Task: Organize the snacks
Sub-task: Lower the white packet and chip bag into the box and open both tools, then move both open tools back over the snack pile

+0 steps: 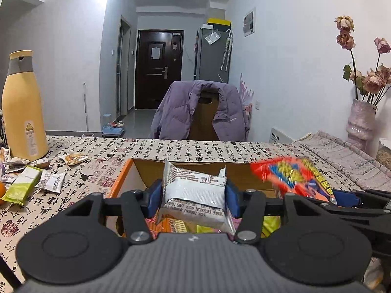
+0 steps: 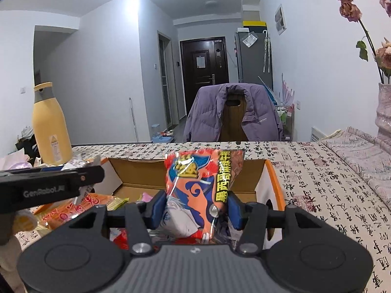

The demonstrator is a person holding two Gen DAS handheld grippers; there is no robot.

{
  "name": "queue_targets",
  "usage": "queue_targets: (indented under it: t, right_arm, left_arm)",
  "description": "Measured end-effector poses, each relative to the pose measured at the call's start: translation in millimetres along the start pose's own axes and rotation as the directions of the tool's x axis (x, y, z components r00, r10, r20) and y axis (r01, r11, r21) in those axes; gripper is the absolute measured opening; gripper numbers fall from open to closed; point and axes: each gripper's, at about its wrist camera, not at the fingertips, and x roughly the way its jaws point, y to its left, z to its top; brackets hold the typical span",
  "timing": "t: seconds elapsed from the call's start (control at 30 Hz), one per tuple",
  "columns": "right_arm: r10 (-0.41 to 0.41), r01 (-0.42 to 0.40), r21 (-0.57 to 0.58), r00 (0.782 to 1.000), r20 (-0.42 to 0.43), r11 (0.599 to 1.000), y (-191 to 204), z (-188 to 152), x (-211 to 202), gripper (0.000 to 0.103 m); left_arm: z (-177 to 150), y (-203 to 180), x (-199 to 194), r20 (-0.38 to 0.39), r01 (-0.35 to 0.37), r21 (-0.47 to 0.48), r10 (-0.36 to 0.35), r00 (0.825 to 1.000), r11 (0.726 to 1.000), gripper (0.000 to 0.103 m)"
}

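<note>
An open cardboard box [image 1: 185, 164] sits on the worktop [image 1: 195, 149], already holding several packets. Left of the box lie loose snack packets [image 1: 50, 183] and a tall yellow bottle [image 1: 23, 107]; beyond it a chair draped with a purple jacket [image 1: 199, 109]. Above the box, the left gripper [image 1: 194, 196] has its fingers clamped on a silver packet [image 1: 194, 190]; the right gripper [image 2: 194, 206] grasps an orange-red packet [image 2: 195, 195]. The box contents are mostly hidden behind the grippers.
</note>
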Motion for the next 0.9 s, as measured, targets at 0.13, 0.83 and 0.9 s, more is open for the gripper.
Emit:
queue_targets:
  t: [0.13, 0.83, 0.9]
  right_arm:
    - [-0.012, 0.012, 0.021, 1.000, 0.014, 1.000, -5, -1, -5, 0.096]
    - [-0.036, 0.033, 0.037, 0.997, 0.074, 0.999, -8, 9, -28, 0.103]
    - [-0.046, 0.044, 0.021, 0.996, 0.071, 0.999, -5, 13, -36, 0.103]
  left_arm:
    - [0, 6, -6, 0.027, -0.023, -0.031, 0.024, 0.999, 0.999, 0.089]
    - [15, 8, -27, 0.092, -0.074, -0.094, 0.083, 0.992, 0.993, 0.103]
    - [19, 11, -33, 0.097, -0.072, -0.104, 0.082, 0.992, 0.992, 0.103]
